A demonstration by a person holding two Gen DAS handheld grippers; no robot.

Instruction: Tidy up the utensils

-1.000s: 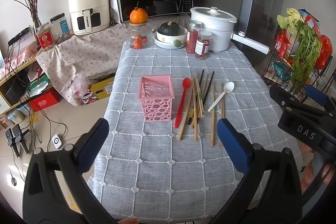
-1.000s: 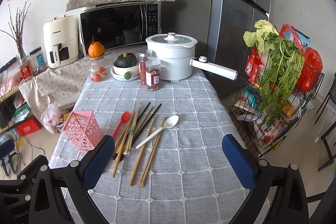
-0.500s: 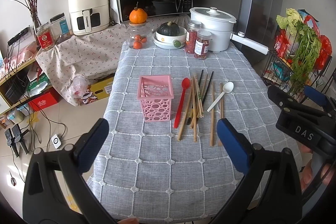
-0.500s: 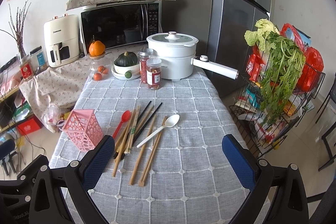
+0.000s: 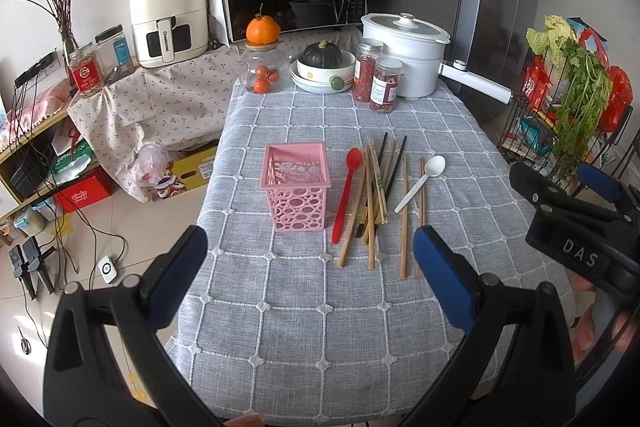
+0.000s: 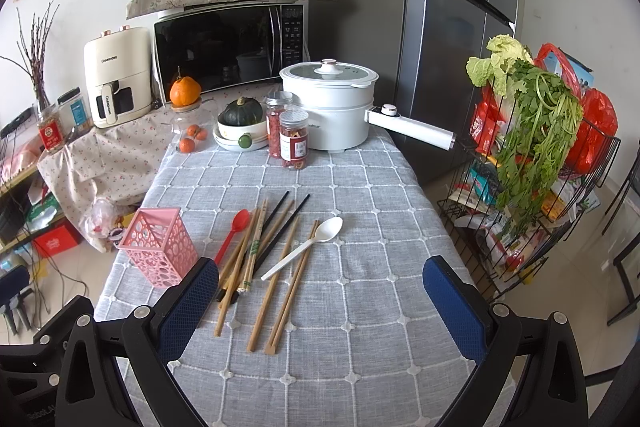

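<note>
An empty pink perforated basket (image 5: 295,190) (image 6: 159,246) stands upright on the grey checked tablecloth (image 5: 304,315). To its right lie a red spoon (image 5: 345,194) (image 6: 232,233), several wooden and black chopsticks (image 5: 374,193) (image 6: 260,247) and a white spoon (image 5: 420,183) (image 6: 306,247). My left gripper (image 5: 310,269) is open and empty above the table's near edge. My right gripper (image 6: 320,293) is open and empty, nearer than the chopsticks; it also shows in the left wrist view (image 5: 568,203) at the right.
At the table's far end stand a white pot (image 6: 330,115) with a long handle, two spice jars (image 6: 289,137), a bowl with a squash (image 6: 242,127) and a jar of oranges (image 6: 190,131). A wire rack with greens (image 6: 532,163) stands right of the table.
Both grippers have crept slightly forward toward the utensils. Nothing on the table has moved.
</note>
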